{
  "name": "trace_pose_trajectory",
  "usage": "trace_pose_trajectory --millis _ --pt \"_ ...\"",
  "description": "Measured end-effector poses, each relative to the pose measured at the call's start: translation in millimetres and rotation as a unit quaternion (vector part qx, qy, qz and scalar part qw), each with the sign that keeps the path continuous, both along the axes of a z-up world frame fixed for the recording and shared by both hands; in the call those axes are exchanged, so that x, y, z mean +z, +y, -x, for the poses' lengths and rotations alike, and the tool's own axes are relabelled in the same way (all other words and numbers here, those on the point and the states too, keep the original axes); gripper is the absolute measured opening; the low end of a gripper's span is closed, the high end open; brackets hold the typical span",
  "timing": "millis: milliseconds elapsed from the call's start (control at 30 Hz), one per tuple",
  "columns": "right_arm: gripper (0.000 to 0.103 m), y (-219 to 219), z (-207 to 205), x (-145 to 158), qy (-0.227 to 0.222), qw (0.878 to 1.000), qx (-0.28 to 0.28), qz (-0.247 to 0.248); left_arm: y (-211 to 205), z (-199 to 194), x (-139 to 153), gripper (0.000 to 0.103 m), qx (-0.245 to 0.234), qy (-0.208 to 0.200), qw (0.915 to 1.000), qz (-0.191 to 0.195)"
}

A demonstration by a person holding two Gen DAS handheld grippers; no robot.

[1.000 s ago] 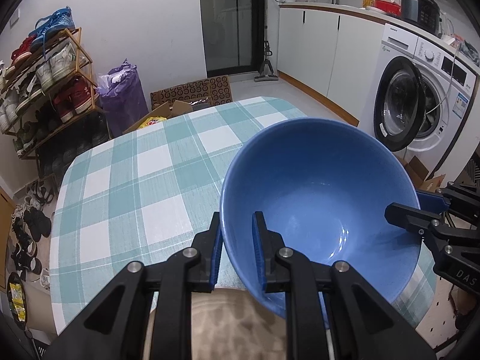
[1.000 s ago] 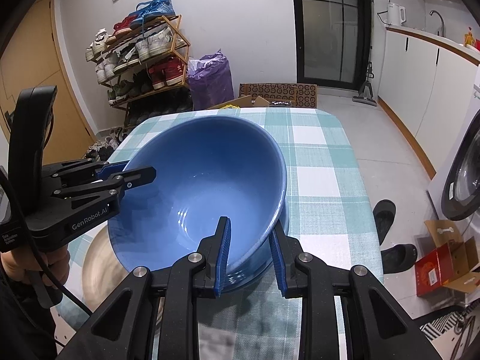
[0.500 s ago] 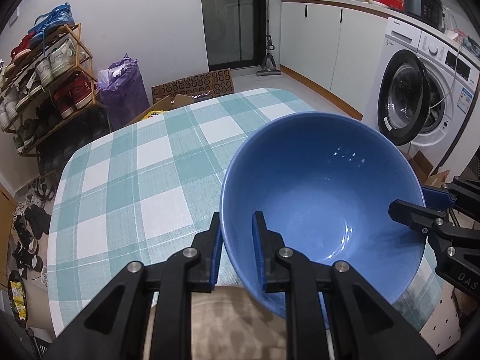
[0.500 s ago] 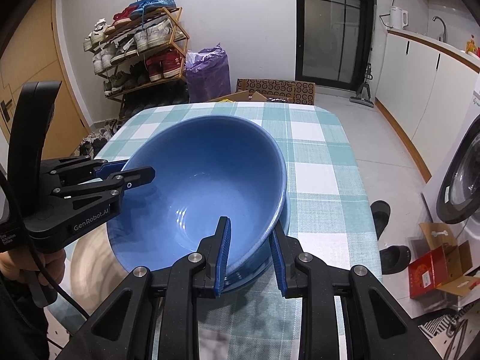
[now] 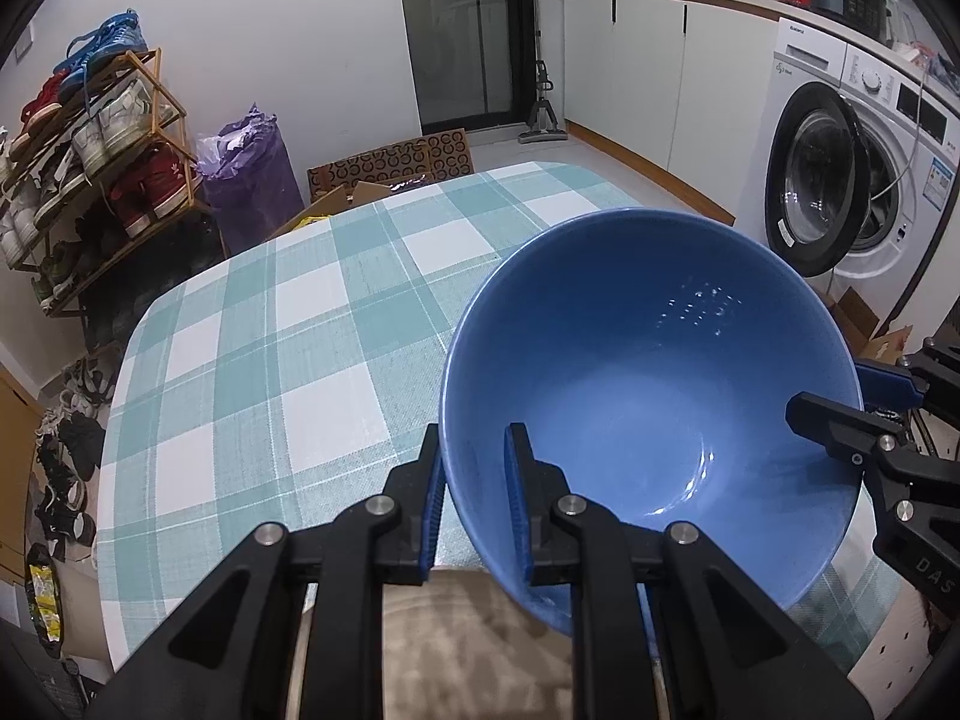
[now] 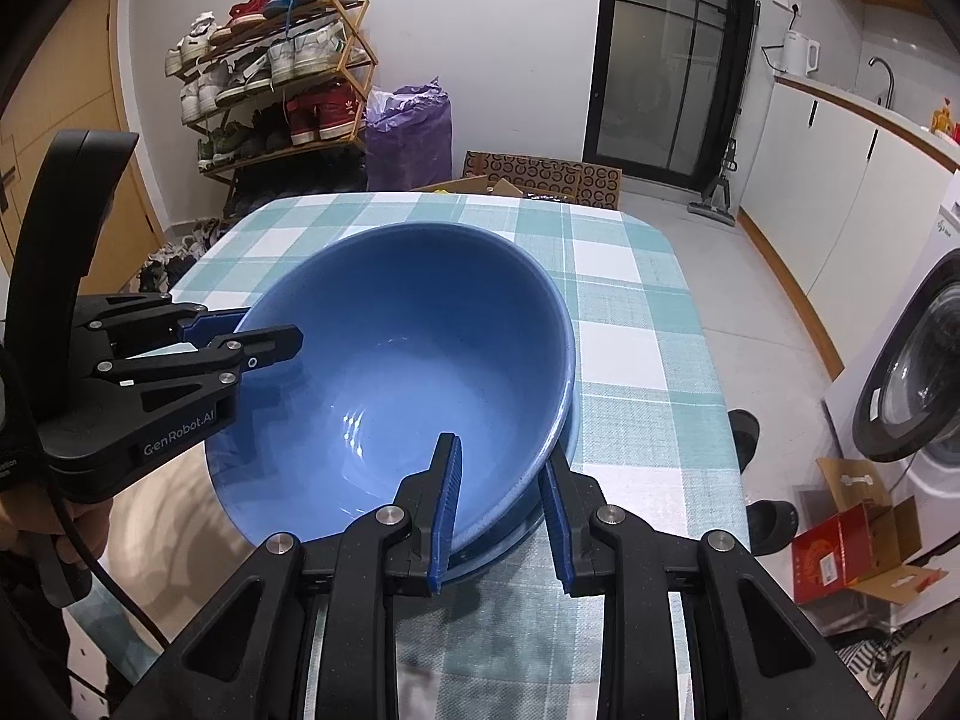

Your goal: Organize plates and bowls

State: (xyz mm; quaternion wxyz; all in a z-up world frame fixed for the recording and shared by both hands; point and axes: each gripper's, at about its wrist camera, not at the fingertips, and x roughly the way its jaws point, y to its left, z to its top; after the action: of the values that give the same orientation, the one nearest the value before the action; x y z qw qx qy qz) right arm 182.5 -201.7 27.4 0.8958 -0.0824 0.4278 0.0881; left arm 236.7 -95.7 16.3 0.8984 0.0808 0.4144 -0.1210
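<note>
Both tongs are clamped on the rim of the blue bowl [image 5: 648, 396], the left tongs [image 5: 474, 504] on one side and the right tongs [image 6: 501, 504] opposite, probably to carry it steady above the checked tabletop [image 5: 270, 348].

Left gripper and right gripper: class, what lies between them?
The round glossy blue bowl. In the right wrist view, the left gripper is clamped on its left rim and the right gripper on its near rim, above the teal checked tablecloth.
</note>
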Motion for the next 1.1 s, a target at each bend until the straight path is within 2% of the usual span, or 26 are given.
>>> trace_pose_trajectory --millis 733,1100 --pt "0.027 6 4 -12 -0.022 0.998 -0.005 0.058 -9 -1 -13 0.017 -0.010 0.004 0.9998 -0.019" --pt "0.031 1 3 -15 -0.021 0.999 -0.012 0.045 -10 -1 -19 0.019 -0.011 0.009 0.9996 -0.025"
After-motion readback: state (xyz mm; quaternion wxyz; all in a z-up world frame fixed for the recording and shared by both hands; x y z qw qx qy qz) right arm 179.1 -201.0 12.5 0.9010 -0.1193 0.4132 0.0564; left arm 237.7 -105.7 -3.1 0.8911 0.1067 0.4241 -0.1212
